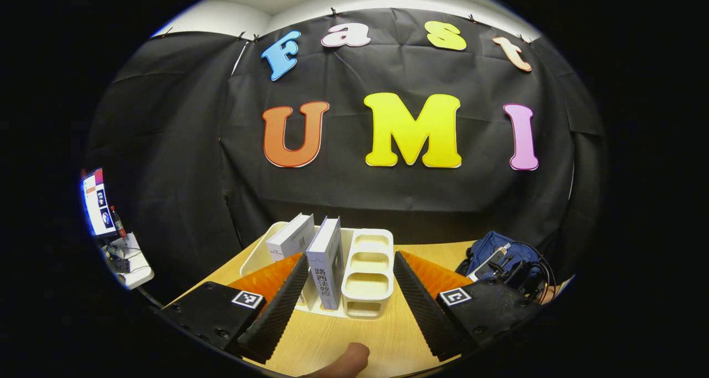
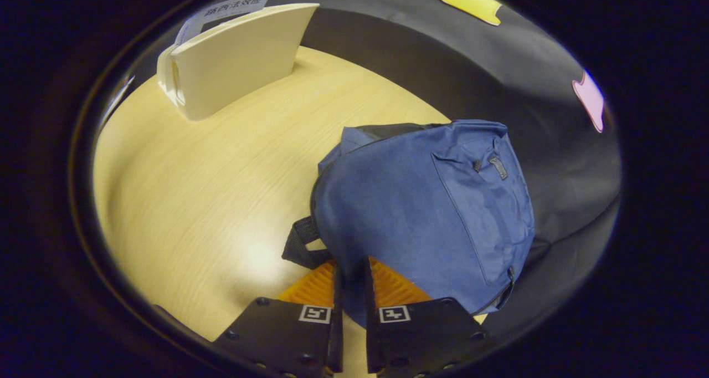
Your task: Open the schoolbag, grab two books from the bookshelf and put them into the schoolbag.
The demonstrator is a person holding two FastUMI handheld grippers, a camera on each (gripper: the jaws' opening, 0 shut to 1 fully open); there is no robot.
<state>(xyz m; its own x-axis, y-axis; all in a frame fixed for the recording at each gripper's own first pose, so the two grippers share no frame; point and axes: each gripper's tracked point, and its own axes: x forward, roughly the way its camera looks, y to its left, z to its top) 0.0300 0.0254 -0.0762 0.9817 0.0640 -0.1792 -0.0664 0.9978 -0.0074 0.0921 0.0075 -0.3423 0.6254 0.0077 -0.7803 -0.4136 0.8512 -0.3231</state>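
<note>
While right fingers (image 2: 350, 272) pinch schoolbag (image 2: 426, 212), books (image 1: 327, 256) shelved.

The schoolbag (image 1: 501, 259) sits half hidden behind a finger; the bookshelf (image 2: 232, 62) hides most of its book (image 2: 227, 9).

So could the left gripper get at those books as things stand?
Probably yes. The left gripper is open and faces the two books standing upright in the rack, with bare table between. A thumb low in view looks clear of the path.

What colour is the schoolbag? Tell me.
Dark blue, with black straps; the schoolbag shows best in the right gripper view.
</note>
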